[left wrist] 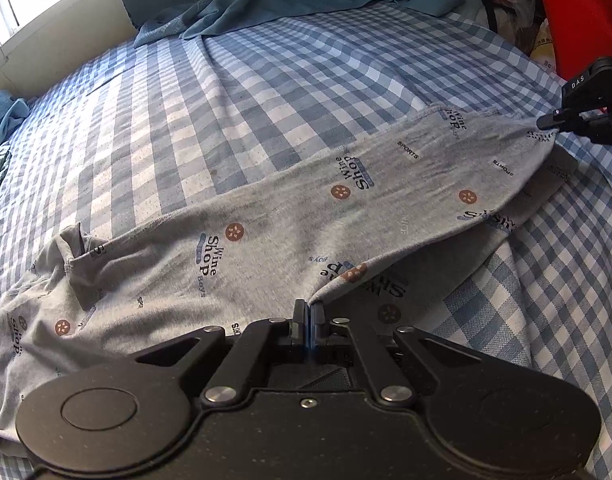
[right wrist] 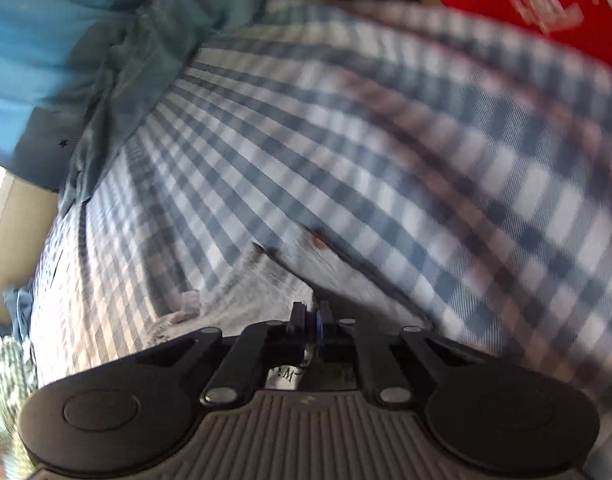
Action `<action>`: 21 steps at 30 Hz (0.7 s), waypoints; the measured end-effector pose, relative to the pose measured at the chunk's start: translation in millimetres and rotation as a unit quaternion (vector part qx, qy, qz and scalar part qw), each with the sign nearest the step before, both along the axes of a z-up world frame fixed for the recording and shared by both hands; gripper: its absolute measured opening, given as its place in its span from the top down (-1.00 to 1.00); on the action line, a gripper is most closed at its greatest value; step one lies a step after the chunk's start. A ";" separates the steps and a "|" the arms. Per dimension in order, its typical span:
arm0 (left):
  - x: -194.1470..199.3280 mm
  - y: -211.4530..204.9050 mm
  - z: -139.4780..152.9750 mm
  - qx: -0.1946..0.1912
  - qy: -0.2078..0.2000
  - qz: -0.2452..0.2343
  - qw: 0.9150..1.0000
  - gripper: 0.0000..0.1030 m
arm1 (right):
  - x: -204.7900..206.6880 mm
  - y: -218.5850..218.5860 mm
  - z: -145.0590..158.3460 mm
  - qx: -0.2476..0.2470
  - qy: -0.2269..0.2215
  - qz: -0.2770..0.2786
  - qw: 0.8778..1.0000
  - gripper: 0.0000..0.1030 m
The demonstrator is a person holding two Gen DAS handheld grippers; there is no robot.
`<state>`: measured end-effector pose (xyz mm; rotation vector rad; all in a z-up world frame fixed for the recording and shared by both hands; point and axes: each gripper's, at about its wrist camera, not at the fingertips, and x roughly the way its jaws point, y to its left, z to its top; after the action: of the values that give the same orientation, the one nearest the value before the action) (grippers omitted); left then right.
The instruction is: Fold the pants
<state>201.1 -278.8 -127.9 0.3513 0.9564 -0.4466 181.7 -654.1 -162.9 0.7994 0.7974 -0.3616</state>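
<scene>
On the checked bed (left wrist: 265,80), both the left gripper (left wrist: 308,307) and right gripper (right wrist: 312,312) clench the pants (left wrist: 265,216) edge, so they should travel together, keeping the lifted leg taut and aligned.

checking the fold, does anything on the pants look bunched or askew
Yes. The pants are bunched at the far left end, where a flap stands up crumpled instead of lying flat. The rest hangs stretched between the left tool and the right tool.
</scene>
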 end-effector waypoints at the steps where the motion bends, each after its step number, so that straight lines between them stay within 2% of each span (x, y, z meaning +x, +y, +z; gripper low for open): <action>1: -0.7 -0.3 3.6 -0.003 -0.006 -0.001 1.000 1.00 | -0.7 2.3 11.5 -0.026 -0.017 0.015 0.999 0.90; 3: -2.1 -0.6 9.8 -0.010 -0.013 -0.005 1.000 1.00 | -3.7 6.6 32.6 -0.080 -0.039 0.039 0.995 0.91; 5: -4.2 -1.9 12.7 -0.015 -0.014 -0.016 1.000 1.00 | -8.0 7.5 43.2 -0.114 -0.046 0.049 0.991 0.90; 7: -6.4 -7.0 10.1 -0.005 -0.013 -0.031 0.999 1.00 | -10.6 3.8 38.6 -0.118 -0.034 0.052 0.991 0.90; 9: -7.1 -10.7 1.9 0.009 -0.004 -0.041 0.999 1.00 | -10.6 0.8 20.8 -0.103 -0.004 0.053 0.993 0.90; 11: -5.9 -12.4 -7.1 0.017 0.010 -0.044 0.999 1.00 | -12.2 0.8 3.6 -0.091 0.024 0.051 0.994 0.90; 14: -4.0 -12.4 -15.6 0.022 0.021 -0.044 0.999 1.00 | -15.0 3.9 -10.9 -0.090 0.043 0.050 0.994 0.90; 21: 0.0 -8.8 -20.5 0.009 0.041 -0.035 0.999 0.99 | -12.7 10.0 -11.0 -0.113 0.057 0.063 0.990 0.90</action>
<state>201.1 -287.5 -148.4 0.3854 1.0307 -0.5195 169.0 -644.1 -173.9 0.5176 0.8912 -0.3801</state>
